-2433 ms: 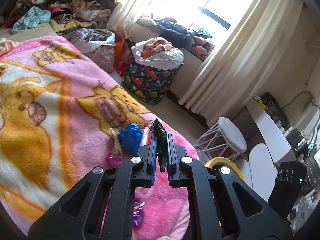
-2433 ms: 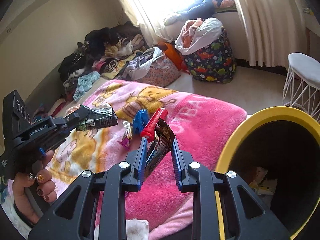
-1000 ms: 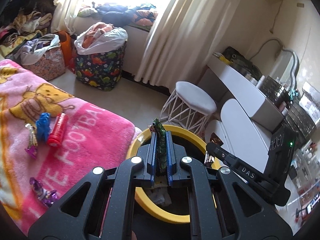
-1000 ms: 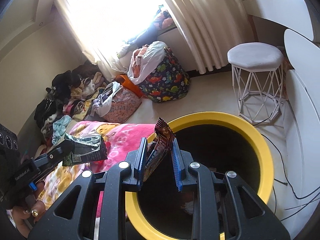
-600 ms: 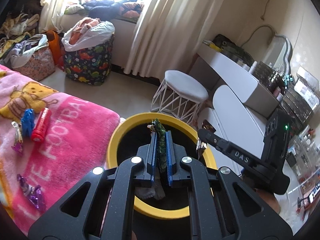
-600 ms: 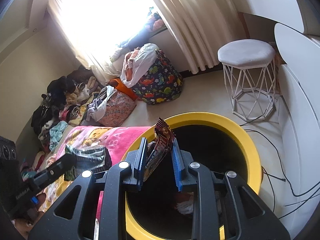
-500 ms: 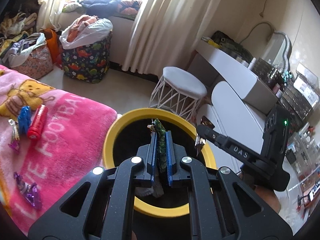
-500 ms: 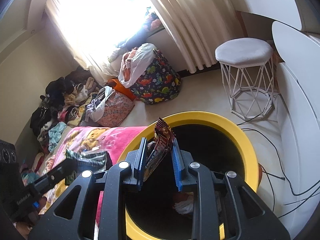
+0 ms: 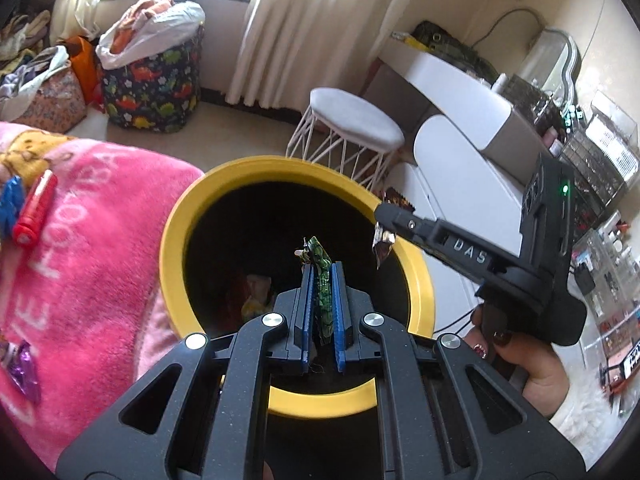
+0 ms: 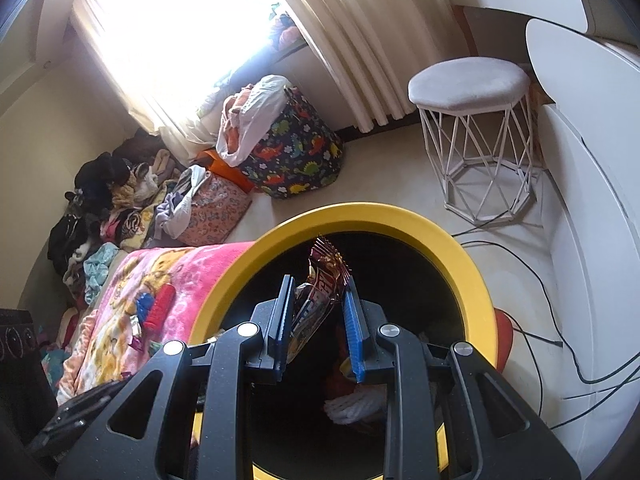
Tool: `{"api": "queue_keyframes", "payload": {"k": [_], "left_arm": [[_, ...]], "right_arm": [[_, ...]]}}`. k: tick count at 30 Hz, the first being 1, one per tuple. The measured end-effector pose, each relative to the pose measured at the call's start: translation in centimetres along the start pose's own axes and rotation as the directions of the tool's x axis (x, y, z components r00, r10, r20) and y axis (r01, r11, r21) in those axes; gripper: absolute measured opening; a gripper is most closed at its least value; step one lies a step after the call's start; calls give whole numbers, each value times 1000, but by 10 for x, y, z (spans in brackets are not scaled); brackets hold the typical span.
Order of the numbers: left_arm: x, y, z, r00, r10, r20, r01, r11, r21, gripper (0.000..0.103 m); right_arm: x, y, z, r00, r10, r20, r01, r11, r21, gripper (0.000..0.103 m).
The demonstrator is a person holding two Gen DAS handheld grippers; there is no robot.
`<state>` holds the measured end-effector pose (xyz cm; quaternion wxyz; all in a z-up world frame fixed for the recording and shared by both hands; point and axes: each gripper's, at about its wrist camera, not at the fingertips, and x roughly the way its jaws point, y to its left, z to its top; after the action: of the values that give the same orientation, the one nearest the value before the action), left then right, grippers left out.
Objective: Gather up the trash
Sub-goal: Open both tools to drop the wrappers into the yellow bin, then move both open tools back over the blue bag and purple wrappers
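Note:
My left gripper (image 9: pixel 321 276) is shut on a green wrapper (image 9: pixel 322 280) and hangs over the dark mouth of the yellow-rimmed bin (image 9: pixel 176 216). In that same view my right gripper (image 9: pixel 386 224) reaches in from the right above the bin's far rim, with a brown wrapper (image 9: pixel 383 242) dangling from its tip. In the right wrist view the right gripper (image 10: pixel 320 284) is shut on this brown and red snack wrapper (image 10: pixel 320 284), above the bin (image 10: pixel 360 216). Crumpled trash (image 10: pixel 352 404) lies at the bin's bottom.
A pink blanket (image 9: pixel 80 260) lies left of the bin, with a red tube (image 9: pixel 34 212), a blue wrapper (image 9: pixel 8 204) and a purple wrapper (image 9: pixel 22 368) on it. A white wire stool (image 9: pixel 352 136), a dinosaur-print basket (image 9: pixel 152 88), a white desk (image 9: pixel 460 92) and floor cables (image 10: pixel 540 280) stand beyond.
Both grippers have moved from over the blanket to above the bin and sunk closer to its opening. Each still holds its wrapper.

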<state>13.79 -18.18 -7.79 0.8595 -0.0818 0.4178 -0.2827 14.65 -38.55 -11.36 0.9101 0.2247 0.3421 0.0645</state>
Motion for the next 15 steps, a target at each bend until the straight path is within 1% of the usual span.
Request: {"api": "queue_keyframes", "payload": {"k": [3, 5, 6, 7, 8, 9, 10, 11, 12, 13, 14, 15], "left_arm": [[8, 5, -3, 1000, 4, -26, -5, 1000, -14, 5], [12, 9, -4, 999, 6, -40, -7, 1000, -26, 7], [12, 11, -5, 999, 11, -44, -13, 999, -30, 8], [13, 14, -5, 999, 14, -47, -16, 999, -40, 10], [13, 15, -6, 999, 16, -47, -18, 999, -47, 18], [12, 18, -6, 999, 19, -44, -22, 998, -55, 24], [10, 21, -6, 999, 32, -38, -35, 998, -59, 37], [7, 24, -6, 999, 45, -32, -46, 997, -60, 47], [5, 26, -5, 998, 53, -23, -55, 997, -61, 50], [2, 27, -4, 998, 62, -15, -63, 996, -62, 55], [0, 28, -3, 997, 75, -5, -75, 995, -61, 67], [-6, 31, -1, 996, 93, 16, -92, 994, -62, 72]], "right_arm": [[4, -2, -1, 1000, -6, -13, 6, 1000, 4, 23], [6, -3, -2, 1000, -10, -23, 10, 1000, 10, 25], [8, -5, -2, 1000, -11, -28, 11, 1000, 14, 27], [10, -5, -3, 999, -15, -35, 16, 1000, 18, 32], [12, -7, -3, 999, -17, -40, 18, 1000, 23, 34], [13, -8, -3, 999, -17, -44, 18, 999, 27, 38], [13, -8, -3, 999, -17, -45, 19, 999, 29, 41], [13, -7, -4, 999, -24, -44, 25, 999, 29, 46], [14, -7, -4, 999, -27, -43, 28, 999, 27, 48], [14, -5, -4, 999, -28, -42, 29, 999, 24, 49], [14, -5, -4, 999, -27, -41, 28, 999, 25, 49], [14, -4, -4, 999, -27, -42, 28, 999, 25, 50]]}}
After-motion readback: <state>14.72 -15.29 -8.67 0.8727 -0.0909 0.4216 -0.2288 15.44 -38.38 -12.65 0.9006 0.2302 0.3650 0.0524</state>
